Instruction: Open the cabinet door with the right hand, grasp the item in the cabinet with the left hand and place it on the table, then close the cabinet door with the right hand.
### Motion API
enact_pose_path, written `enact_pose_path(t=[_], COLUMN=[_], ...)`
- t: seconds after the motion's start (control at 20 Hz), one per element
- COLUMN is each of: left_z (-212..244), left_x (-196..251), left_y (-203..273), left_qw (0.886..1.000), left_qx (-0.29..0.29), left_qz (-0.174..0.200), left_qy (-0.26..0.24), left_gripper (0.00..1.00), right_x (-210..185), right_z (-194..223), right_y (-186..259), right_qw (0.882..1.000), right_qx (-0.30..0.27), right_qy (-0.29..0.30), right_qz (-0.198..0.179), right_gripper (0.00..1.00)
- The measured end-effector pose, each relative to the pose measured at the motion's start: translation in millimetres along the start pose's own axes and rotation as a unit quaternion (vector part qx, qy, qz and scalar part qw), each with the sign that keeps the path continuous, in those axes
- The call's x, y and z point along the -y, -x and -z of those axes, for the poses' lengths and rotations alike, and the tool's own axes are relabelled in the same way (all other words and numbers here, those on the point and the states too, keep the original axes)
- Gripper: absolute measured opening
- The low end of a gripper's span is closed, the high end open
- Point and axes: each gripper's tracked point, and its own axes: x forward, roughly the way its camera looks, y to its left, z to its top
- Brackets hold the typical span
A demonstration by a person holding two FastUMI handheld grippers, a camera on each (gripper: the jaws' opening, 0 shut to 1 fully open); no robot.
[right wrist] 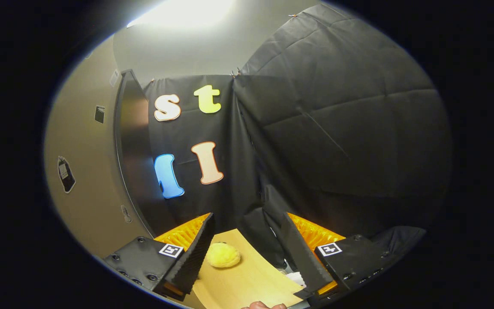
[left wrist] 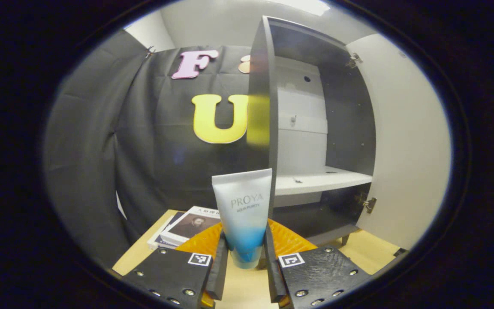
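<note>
My left gripper (left wrist: 245, 262) pinches the tube (left wrist: 243, 214) upright by its lower end, low over the table (left wrist: 247, 287) to set it down, the cabinet (left wrist: 307, 141) ahead with its door (left wrist: 405, 141) swung aside, while my right gripper (right wrist: 247, 253) waits spread for closing.

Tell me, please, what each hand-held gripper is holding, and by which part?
The left hand-held gripper clamps the tube near its lower, blue end. The right hand-held gripper is open, holding nothing.

"PROYA AQUA PURITY" on tube (left wrist: 243, 214)
</note>
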Motion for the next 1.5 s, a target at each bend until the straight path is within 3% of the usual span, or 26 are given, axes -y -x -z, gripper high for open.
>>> enact_pose_path(t=[0.35,0.45,0.5,0.55,0.7,0.75,0.8,0.95,1.0,1.05,1.1,1.15,1.2,1.3,1.5], left_z=[89.1,119.2,135.1,149.8,189.0,197.5,206.9,220.5,224.6,229.4,232.9,236.5,239.3,248.1,256.8], left_x=[-2.2,1.7,2.2,3.0,5.1,8.6,11.0,12.7,15.3,17.2,18.3,19.2,20.8,23.4,27.1], left_y=[10.8,16.8,20.8,25.9,34.6,34.8,35.6,35.9,35.9,37.4,39.8,40.5,43.2,47.4,56.6], left_qw=[0.999,0.998,0.997,0.996,0.993,0.993,0.992,0.993,0.993,0.993,0.992,0.992,0.992,0.992,0.991], left_qx=[-0.019,-0.035,-0.047,-0.058,-0.084,-0.09,-0.098,-0.103,-0.105,-0.108,-0.109,-0.11,-0.111,-0.117,-0.123], left_qz=[-0.041,-0.047,-0.054,-0.061,-0.078,-0.073,-0.07,-0.064,-0.057,-0.054,-0.052,-0.051,-0.05,-0.048,-0.044], left_qy=[-0.005,0.005,0.012,0.019,0.02,0.025,0.027,0.009,0.0,-0.01,-0.018,-0.023,-0.025,-0.021,-0.024], left_gripper=[0.46,0.42,0.39,0.41,0.46,0.44,0.42,0.39,0.39,0.46,0.46,0.39,0.46,0.42,0.46], right_x=[7.7,14.6,17.4,19.6,29.4,34.8,37.7,37.6,41.2,48.4,54.5,58.6,60.5,62.3,70.1], right_z=[24.3,30.2,33.6,37.2,41.9,42.4,42.3,46.1,46.1,47.0,45.9,46.3,48.1,54.0,57.3], right_y=[14.4,15.4,17.5,20.1,25.0,24.3,23.4,24.3,25.3,25.4,26.3,25.6,25.8,27.3,33.6], right_qw=[0.998,0.998,0.997,0.996,0.994,0.994,0.993,0.993,0.992,0.991,0.99,0.988,0.988,0.986,0.984], right_qx=[-0.048,-0.059,-0.066,-0.073,-0.085,-0.082,-0.078,-0.084,-0.083,-0.078,-0.071,-0.069,-0.07,-0.079,-0.084], right_qy=[-0.012,-0.004,0.002,0.009,0.034,0.044,0.051,0.053,0.05,0.051,0.051,0.049,0.046,0.048,0.067], right_qz=[0.024,0.037,0.041,0.044,0.055,0.064,0.07,0.068,0.076,0.097,0.114,0.126,0.133,0.139,0.146], right_gripper=[0.98,0.98,0.92,0.98,0.98,0.92,0.98,0.98,0.98,0.98,0.98,0.98,0.98,0.98,0.98])
